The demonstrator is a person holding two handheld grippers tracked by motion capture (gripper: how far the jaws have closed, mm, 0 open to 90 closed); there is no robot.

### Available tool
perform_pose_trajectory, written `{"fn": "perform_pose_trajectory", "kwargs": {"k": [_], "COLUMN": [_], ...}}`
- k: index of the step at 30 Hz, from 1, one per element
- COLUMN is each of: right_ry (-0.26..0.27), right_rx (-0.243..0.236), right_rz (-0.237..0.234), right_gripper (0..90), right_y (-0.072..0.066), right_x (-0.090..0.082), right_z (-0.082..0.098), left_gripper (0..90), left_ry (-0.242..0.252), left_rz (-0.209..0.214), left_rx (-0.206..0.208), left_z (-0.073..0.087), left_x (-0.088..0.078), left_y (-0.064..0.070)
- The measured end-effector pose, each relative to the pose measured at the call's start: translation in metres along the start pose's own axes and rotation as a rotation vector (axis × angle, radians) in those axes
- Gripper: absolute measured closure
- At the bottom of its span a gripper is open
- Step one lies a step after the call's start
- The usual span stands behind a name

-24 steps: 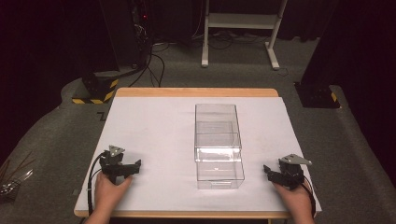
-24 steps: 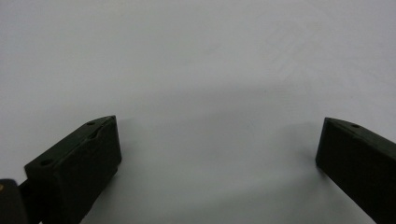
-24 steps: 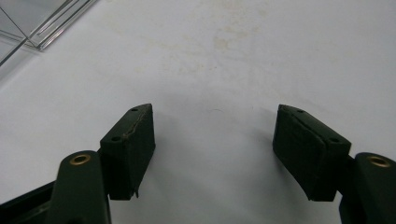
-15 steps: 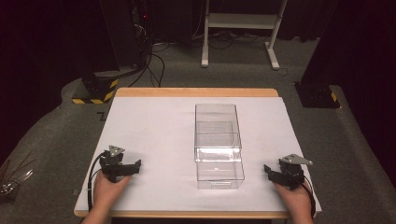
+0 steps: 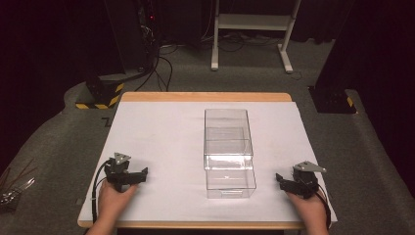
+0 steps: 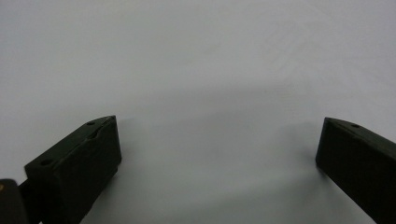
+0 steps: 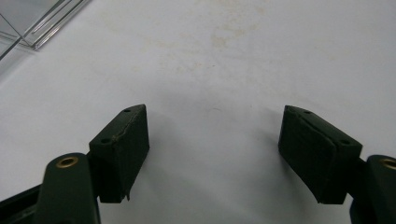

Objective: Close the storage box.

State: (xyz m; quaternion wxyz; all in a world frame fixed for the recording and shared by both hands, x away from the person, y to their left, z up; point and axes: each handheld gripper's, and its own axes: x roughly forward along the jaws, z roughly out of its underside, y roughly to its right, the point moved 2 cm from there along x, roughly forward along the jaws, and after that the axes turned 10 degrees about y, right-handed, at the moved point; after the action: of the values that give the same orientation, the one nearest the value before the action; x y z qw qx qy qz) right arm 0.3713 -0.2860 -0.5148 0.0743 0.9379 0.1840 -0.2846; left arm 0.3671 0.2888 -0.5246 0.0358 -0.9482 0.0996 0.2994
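One clear box (image 5: 229,152) between two grippers, left gripper (image 5: 140,175) and right gripper (image 5: 281,180) both spread

table (image 5: 147,96): wooden edge, white sheet (image 5: 161,142) over top | on sheet: clear plastic box (image 5: 228,152), centre-right, lengthwise

A white sheet (image 5: 161,132) covers the tabletop (image 5: 205,97), whose wooden edge shows along the far side. On the grey floor beyond, a white stand (image 5: 252,22) sits at the far middle, with black cables (image 5: 159,63) trailing to its left. A yellow-and-black striped base (image 5: 100,98) lies off the tabletop's far left corner; a dark base (image 5: 333,100) stands far right.
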Motion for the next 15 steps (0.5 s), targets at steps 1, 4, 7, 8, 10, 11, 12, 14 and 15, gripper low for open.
{"fn": "perform_pose_trajectory", "kwargs": {"k": [1, 4, 7, 8, 10, 11, 12, 14, 15], "right_ry": [-0.003, -0.01, -0.019, -0.016, -0.01, -0.01, -0.01, -0.011, -0.005], "right_rx": [0.002, 0.011, 0.013, 0.005, 0.0, 0.0, 0.009, 0.008, 0.006], "right_rz": [0.002, 0.011, 0.022, 0.026, 0.014, 0.014, 0.005, 0.002, 0.001], "right_gripper": [24.1, 24.2, 24.3, 24.3, 24.2, 24.2, 24.2, 23.7, 23.5], "right_y": [-0.0003, -0.0011, -0.0025, -0.0029, -0.0018, -0.0018, -0.0005, -0.0001, 0.0], "right_x": [-0.0001, -0.0001, 0.0, 0.0, -0.0003, -0.0003, -0.0003, -0.0008, -0.0019], "right_z": [-0.0002, -0.0005, -0.0015, -0.0014, -0.0006, -0.0006, -0.0005, -0.0004, -0.0005], "left_gripper": [0.3, 0.3, 0.3, 0.3, 0.3, 0.3, 0.3, 0.4, 0.4], "left_ry": [0.0, 0.0, 0.0, 0.0, 0.0, 0.0, 0.0, 0.002, 0.002], "left_rz": [0.001, 0.0, 0.0, 0.0, 0.0, 0.0, -0.001, -0.002, -0.002], "left_rx": [0.0, 0.0, 0.001, 0.0, 0.0, 0.0, 0.001, 0.0, 0.0], "left_z": [0.0, 0.0, 0.0, 0.0, 0.0, 0.0, 0.0, 0.0001, 0.0001], "left_x": [0.0, 0.0, 0.0001, 0.0, 0.0, 0.0, 0.0, 0.0, 0.0], "left_y": [0.0, 0.0001, 0.0, 0.0, 0.0, 0.0, 0.0, 0.0002, 0.0002]}}
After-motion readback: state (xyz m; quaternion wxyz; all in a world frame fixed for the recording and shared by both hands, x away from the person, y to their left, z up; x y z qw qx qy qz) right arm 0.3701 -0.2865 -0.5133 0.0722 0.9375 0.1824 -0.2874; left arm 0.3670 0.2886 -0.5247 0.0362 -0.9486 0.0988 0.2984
